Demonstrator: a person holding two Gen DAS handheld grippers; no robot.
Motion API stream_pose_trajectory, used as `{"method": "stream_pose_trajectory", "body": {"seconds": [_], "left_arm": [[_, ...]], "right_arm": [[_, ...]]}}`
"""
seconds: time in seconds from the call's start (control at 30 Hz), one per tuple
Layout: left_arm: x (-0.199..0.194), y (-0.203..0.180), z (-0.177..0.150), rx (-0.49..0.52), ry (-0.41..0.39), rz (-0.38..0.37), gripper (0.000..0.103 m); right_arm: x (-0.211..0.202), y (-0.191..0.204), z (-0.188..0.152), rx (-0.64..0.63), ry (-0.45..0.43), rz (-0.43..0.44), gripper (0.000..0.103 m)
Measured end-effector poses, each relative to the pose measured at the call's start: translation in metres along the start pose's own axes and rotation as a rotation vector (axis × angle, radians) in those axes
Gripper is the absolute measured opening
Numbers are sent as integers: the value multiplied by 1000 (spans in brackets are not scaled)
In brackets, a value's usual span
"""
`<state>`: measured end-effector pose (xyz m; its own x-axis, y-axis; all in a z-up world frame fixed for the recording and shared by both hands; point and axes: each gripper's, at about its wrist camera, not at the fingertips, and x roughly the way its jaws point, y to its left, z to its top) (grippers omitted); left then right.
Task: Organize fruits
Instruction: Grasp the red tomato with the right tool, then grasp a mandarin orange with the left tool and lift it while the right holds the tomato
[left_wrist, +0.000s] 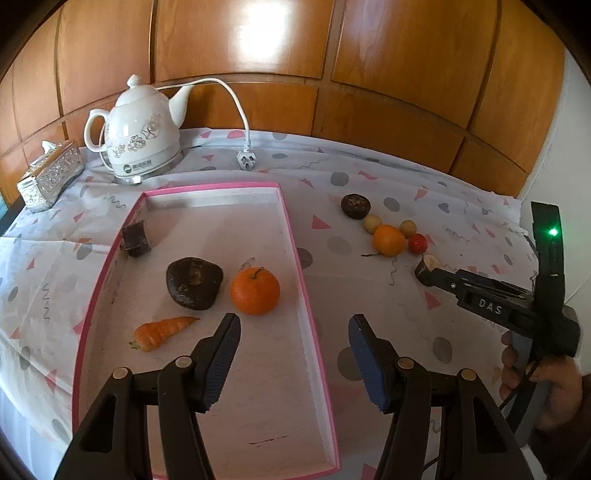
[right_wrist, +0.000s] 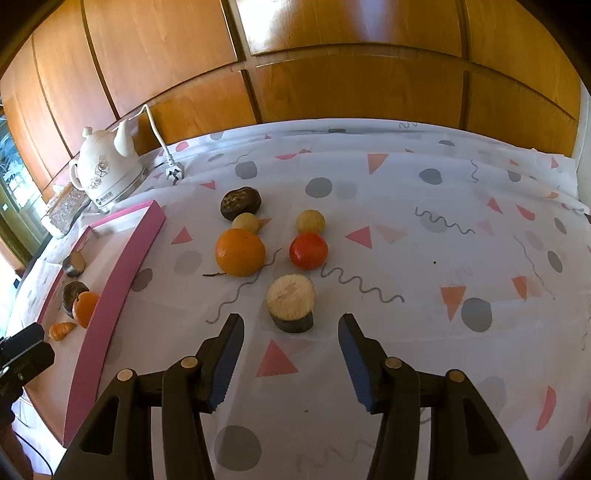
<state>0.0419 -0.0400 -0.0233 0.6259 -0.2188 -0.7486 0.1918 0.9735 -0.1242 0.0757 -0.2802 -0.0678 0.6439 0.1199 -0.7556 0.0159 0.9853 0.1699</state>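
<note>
My left gripper (left_wrist: 294, 318) hangs open over the pink-rimmed tray (left_wrist: 295, 240) with nothing between its fingers. In the tray lie an orange (left_wrist: 255, 291), a dark round fruit (left_wrist: 194, 282), a carrot piece (left_wrist: 159, 332) and a dark cut chunk (left_wrist: 136, 238). My right gripper (right_wrist: 290, 317) is open over the cloth. A cut dark-skinned piece (right_wrist: 291, 302) with a pale face sits just ahead of its fingertips, untouched. Beyond it lie an orange (right_wrist: 240, 252), a red tomato (right_wrist: 308, 251), two small pale fruits (right_wrist: 245, 222) and a dark fruit (right_wrist: 241, 203).
A white kettle (left_wrist: 142, 136) with its loose cord and plug (left_wrist: 246, 160) stands at the back left, beside a glittery tissue box (left_wrist: 50, 177). Wooden panels close off the back. A person's hand (left_wrist: 535, 376) holds the right gripper at the right edge.
</note>
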Motion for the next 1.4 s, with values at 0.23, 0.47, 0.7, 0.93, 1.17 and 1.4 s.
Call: {"method": "stream_pose_trajectory", "body": {"seconds": [0.23,0.47,0.7,0.93,1.17,1.4], "left_arm": [[9,-8,8,-1,21,-21,62],[18,-18,13,17,35,-34,62],[27,-28,24,23,42,-50,62],[43,-36,42,-3,61,-86,61],[66,-45,52,-26,102,-111,61],[91,-61,65,-45,134,-141,62]], "right_arm": [[9,-6,9,19,0,-6,54],[15,-18,31,50,-18,15,53],[42,-18,48,53,23,1,45],[54,-17,53,55,32,-3,30],[33,-50,47,135,-18,-67,30],[29,-69,30,128,3,-137,30]]}}
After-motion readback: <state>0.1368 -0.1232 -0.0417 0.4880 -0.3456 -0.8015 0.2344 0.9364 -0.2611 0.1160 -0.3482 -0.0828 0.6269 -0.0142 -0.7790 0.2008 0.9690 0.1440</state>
